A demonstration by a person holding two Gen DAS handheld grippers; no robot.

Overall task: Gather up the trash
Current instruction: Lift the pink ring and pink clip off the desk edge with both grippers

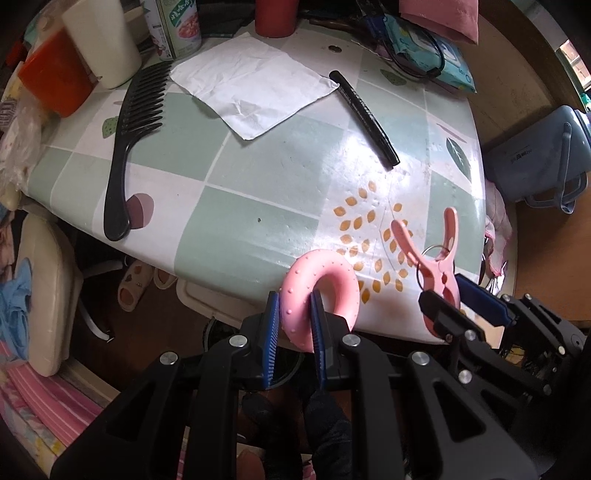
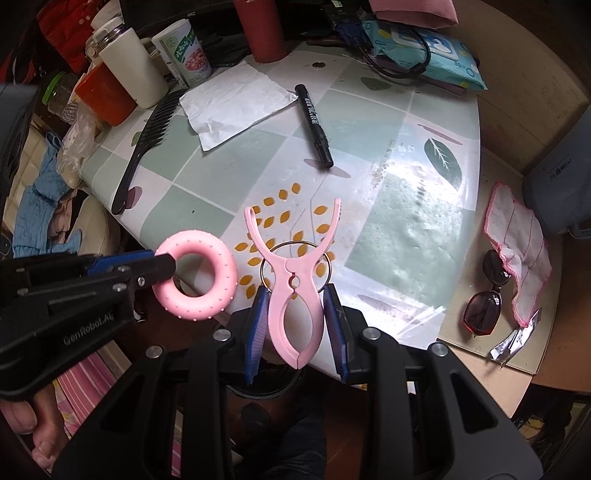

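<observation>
My left gripper is shut on a pink studded ring, held in the air over the near edge of the checked table. The right wrist view shows that ring and the left gripper at left. My right gripper is shut on a pink clothes peg with a metal ring through it, its forked end pointing away. From the left wrist view the peg and right gripper sit at right. A white tissue, a black marker and a black comb lie on the table.
Cups, a can and a red bottle crowd the table's far edge, with a wipes pack. Sunglasses, a cloth and a foil wrapper lie on the wooden surface at right. A dark round container shows below the table edge.
</observation>
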